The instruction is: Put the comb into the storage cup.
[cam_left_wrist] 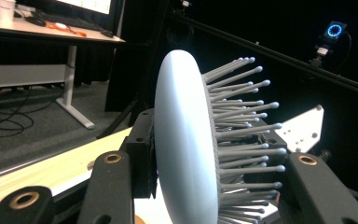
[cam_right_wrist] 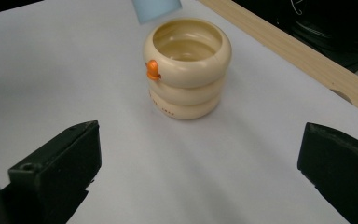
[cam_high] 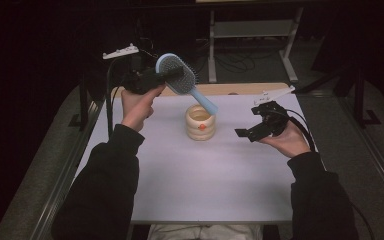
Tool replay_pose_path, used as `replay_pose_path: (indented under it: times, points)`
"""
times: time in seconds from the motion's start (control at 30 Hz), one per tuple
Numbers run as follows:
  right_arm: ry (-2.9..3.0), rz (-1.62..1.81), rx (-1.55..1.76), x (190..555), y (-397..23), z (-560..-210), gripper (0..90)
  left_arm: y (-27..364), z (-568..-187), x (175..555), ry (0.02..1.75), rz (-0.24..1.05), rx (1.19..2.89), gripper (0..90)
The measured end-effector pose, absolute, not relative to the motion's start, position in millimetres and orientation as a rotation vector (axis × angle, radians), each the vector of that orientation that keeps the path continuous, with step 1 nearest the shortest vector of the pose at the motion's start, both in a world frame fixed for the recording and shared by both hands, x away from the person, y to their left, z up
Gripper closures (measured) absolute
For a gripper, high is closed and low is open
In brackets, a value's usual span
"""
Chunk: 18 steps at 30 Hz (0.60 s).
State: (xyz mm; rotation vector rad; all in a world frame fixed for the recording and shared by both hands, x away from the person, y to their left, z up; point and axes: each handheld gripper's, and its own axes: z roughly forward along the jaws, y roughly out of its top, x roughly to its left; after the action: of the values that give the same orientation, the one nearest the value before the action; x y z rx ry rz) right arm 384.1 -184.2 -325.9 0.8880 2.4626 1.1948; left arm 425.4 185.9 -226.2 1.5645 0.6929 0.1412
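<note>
A light blue hairbrush (cam_high: 178, 76) with grey bristles hangs tilted above the table, its handle (cam_high: 206, 103) slanting down to just over a cream ringed cup (cam_high: 200, 122). My left gripper (cam_high: 166, 76) is shut on the brush head; in the left gripper view the head (cam_left_wrist: 184, 144) stands edge-on between the jaws. The cup (cam_right_wrist: 186, 65) has three stacked rings and a small orange knob (cam_right_wrist: 152, 70); the handle tip (cam_right_wrist: 156, 9) hovers at its far rim. My right gripper (cam_high: 248, 130) stands open to the right of the cup, nothing between its fingers (cam_right_wrist: 58, 163).
The white table top (cam_high: 200, 185) has a wooden strip (cam_high: 240, 88) along its far edge. Behind it stands a white desk frame (cam_high: 252, 30) with cables on the dark floor. Metal rails run down both sides of the table.
</note>
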Motion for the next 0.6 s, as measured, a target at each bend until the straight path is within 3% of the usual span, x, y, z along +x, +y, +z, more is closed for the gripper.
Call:
replay_pose_path:
  times: [0.6]
  points:
    - [2.38,1.251,1.003,360.6,-220.3,-354.3,0.0,194.2,-234.9,442.0,0.726,0.218,1.587,52.7]
